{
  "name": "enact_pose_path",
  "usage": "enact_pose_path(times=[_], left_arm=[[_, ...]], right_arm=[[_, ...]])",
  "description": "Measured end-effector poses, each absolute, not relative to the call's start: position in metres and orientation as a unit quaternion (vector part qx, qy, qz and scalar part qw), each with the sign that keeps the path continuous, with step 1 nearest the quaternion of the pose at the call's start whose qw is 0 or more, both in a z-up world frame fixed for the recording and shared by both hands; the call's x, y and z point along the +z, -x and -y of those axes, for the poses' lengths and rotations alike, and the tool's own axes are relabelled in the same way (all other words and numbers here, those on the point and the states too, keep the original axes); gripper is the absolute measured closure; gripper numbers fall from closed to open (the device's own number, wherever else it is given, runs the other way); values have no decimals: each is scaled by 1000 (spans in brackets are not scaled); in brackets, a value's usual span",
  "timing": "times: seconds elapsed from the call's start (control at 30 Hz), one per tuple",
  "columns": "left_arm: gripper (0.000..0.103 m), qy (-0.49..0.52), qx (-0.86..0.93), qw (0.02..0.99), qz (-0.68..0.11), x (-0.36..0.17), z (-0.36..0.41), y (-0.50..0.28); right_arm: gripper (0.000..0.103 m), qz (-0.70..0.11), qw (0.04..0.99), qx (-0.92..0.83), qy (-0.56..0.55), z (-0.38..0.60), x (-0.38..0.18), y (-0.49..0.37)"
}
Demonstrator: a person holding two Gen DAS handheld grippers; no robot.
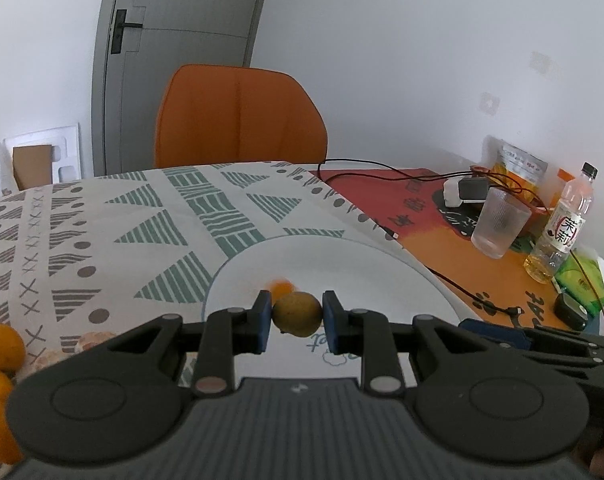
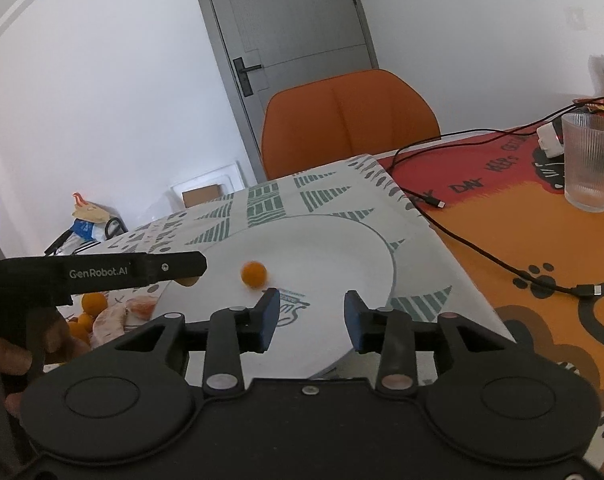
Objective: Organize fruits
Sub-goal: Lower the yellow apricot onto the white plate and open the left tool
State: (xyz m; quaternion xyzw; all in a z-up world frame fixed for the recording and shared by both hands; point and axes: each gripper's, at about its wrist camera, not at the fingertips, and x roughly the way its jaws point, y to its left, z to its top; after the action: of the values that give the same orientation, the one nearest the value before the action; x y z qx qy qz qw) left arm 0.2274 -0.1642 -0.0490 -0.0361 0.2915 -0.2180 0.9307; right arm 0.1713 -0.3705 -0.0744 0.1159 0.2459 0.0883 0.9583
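Left gripper clamps a yellowish fruit over the plate (small orange fruit ahead), right gripper parted, empty.

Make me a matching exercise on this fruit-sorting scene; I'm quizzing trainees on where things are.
Things:
1. yellow-green fruit
2. small orange fruit
3. ribbed glass
4. cable plug

Places or states:
A. lying on the orange mat
B. loose on the white plate
C. standing upright on the mat, empty
D. clamped in the left gripper

Pairs: 1-D, 2-B, 3-C, 4-A
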Motion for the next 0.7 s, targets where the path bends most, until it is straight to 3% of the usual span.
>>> enact_pose_path(times=[0.37,0.5,0.7], left_arm=[[70,41,-193,938,-284,-38,145,-215],[51,49,-167,943,-284,-36,128,-209],[37,52,-135,952,-271,-30,107,-198]], right_arm=[[53,-244,959,95,-111,360,-71,-169],[49,-240,960,102,-104,354,-68,-166],[42,-234,961,113,-97,342,-64,-161]])
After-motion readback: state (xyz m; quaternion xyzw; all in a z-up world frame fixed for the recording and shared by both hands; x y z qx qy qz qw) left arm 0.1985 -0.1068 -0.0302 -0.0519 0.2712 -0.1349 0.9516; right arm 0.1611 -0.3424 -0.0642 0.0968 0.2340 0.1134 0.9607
